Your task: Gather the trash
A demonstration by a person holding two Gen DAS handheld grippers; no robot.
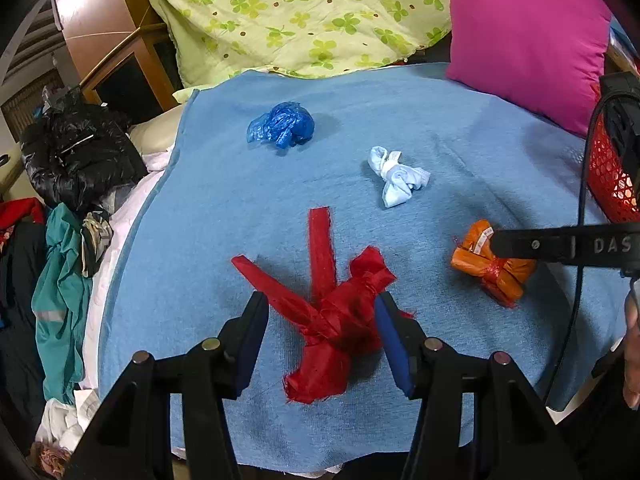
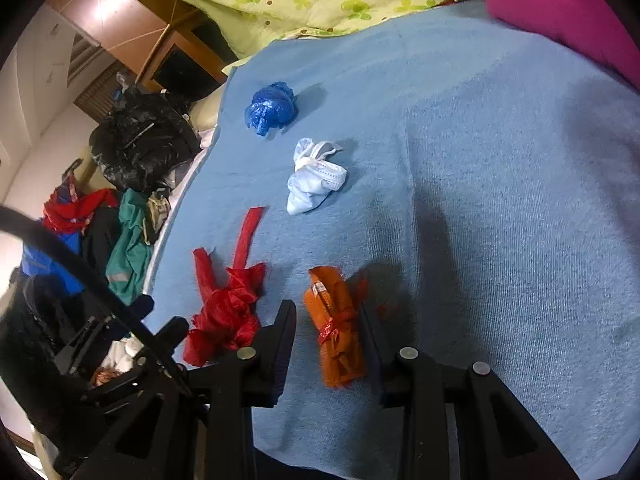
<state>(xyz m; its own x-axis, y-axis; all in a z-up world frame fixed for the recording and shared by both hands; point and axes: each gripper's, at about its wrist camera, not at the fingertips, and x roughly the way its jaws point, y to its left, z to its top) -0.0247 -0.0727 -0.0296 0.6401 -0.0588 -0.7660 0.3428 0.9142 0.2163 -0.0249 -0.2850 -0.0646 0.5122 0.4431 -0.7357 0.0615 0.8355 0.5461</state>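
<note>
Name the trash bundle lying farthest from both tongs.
The crumpled blue plastic bag, near the green floral quilt; white, red and orange bundles lie closer.

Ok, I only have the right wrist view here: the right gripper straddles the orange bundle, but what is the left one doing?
Observer: The left gripper is open, with one finger on either side of the red bag.
Reviewer: Is there anywhere to drop the trash? I see no bin.
Observer: Yes, a red basket shows at the far right, just below the pink pillow.
</note>
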